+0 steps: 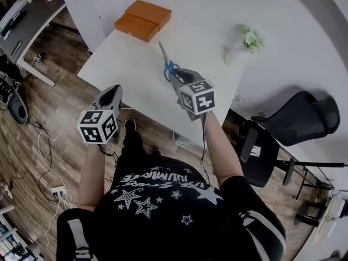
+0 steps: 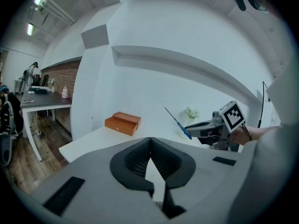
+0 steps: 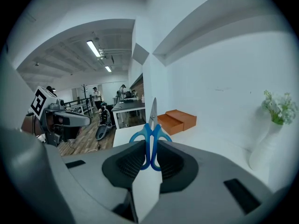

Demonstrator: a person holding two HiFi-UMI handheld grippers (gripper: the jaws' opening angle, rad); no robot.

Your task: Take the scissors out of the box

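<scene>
Operator: State the location of the scissors (image 1: 167, 63) and the condition of each tool.

Technician: The scissors are out of the box (image 1: 143, 19). They are above the white table (image 1: 136, 86), well apart from the box. The right gripper (image 3: 150, 146) is clamped on the blue handle loops, blades closed and pointing away from it. The left gripper (image 2: 150, 141) has its jaws together with nothing between them.

Operator: State the handling properties.

Technician: Judged from the views: light, rigid, not fragile. The steel blades are smooth and likely to slip between pads. The plastic loops give better purchase. The long blades overhang the grip, so the tool may pivot if the clamp loosens.

Operator: Recommended grip point?

Technician: Across both handle loops, near the pivot, as at present
</scene>
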